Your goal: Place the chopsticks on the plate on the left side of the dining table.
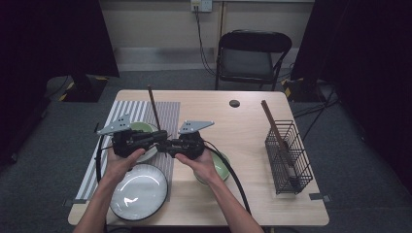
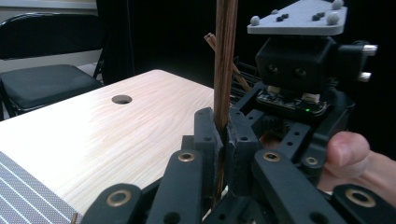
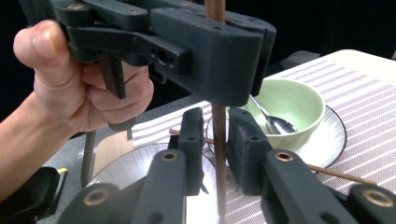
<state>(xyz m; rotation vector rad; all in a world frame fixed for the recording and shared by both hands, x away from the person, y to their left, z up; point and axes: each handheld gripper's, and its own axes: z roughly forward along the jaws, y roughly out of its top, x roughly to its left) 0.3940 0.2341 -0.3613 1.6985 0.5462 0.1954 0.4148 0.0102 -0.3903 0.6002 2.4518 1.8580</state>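
Chopstick in hand: one brown chopstick (image 2: 225, 60) stands upright over the striped mat (image 1: 167, 114), at the left half of the desk (image 1: 243, 131).
Left tool (image 2: 223, 135): closed on the chopstick, pads pressing its lower shaft; judged to be steadying it upright for a handover.
Right tool (image 3: 215, 135): jaws straddle the same chopstick below the left tool; a gap shows at each pad, so not yet gripping.
Second chopstick (image 3: 336, 173): one, lying flat on the mat beside the saucer.
Third stick: one, leaning in the wire basket (image 1: 287, 158) at the desk's right; judged the storage place.
Bowls: two green; one (image 3: 289, 109) on a white saucer (image 3: 337, 135) holds one spoon (image 3: 271, 120), the other (image 1: 221, 165) lies under the right hand.
Plate (image 1: 138, 191): one, dark-rimmed, near edge.
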